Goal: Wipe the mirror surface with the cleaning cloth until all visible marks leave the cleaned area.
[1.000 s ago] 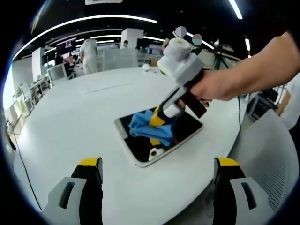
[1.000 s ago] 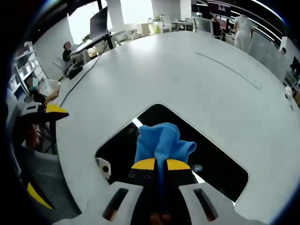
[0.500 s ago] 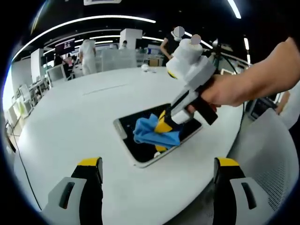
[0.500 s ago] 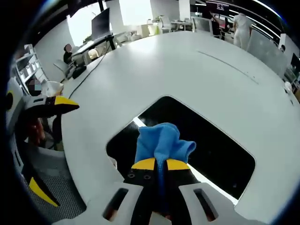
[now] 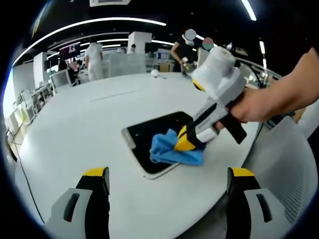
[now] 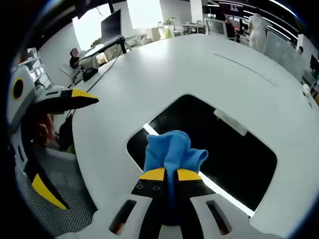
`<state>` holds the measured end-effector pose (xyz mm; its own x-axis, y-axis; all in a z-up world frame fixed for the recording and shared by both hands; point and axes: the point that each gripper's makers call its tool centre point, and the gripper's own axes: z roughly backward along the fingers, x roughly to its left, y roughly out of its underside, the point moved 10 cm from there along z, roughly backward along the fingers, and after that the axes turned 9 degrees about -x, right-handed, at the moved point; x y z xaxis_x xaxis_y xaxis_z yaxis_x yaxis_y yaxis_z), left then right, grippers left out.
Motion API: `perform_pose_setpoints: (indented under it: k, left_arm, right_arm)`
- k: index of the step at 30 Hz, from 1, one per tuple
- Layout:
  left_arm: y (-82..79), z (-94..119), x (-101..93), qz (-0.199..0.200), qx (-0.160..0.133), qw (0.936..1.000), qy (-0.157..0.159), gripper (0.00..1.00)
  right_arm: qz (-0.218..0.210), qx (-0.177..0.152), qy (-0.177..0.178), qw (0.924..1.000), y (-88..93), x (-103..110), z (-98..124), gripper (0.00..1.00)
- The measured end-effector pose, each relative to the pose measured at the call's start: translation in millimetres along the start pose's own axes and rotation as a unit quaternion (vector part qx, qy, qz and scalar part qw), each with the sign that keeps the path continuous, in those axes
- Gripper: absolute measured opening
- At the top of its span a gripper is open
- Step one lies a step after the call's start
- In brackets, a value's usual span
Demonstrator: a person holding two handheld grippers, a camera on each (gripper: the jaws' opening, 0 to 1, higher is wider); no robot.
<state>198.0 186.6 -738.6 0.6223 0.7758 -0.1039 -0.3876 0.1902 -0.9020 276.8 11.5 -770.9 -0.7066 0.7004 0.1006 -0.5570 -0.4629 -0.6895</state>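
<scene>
The mirror (image 5: 158, 142), a dark rounded-rectangle slab with a pale rim, lies flat on the round white table (image 5: 75, 129), near the edge that faces the person. On its near corner sits the crumpled blue cleaning cloth (image 5: 175, 152), clamped between the yellow-tipped jaws of the right gripper (image 5: 185, 141), which a hand (image 5: 254, 104) steers from the right. By my judgement the wiping is under way, with the cloth at the mirror's near end; the next stroke calls for carrying the cloth back across the dark glass while keeping it pressed flat and on the surface. The left gripper (image 5: 167, 204) hangs back over the table with its jaws spread wide, grasping nothing. The right gripper view adds what the other lacks: bright strip reflections on the mirror (image 6: 219, 144), the cloth (image 6: 172, 154) bunched between its own jaws (image 6: 166, 175), and the left gripper (image 6: 45, 114) off the table's side. Whether marks remain on the glass I cannot tell.
</scene>
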Motion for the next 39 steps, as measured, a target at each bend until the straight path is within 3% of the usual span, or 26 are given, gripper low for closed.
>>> perform_pose_setpoints:
  k: [12, 39]
  left_arm:
    - [-4.3, 0.8, 0.2, 0.013, -0.026, 0.9996, 0.001, 0.99]
    - [-2.1, 0.6, 0.2, 0.011, -0.013, 0.9999, -0.004, 0.99]
  right_arm:
    - [0.009, 0.001, -0.006, 0.9999, 6.5, 7.3, 6.0, 0.01]
    - [0.007, 0.002, -0.02, 0.9998, 8.0, 3.2, 5.7, 0.01]
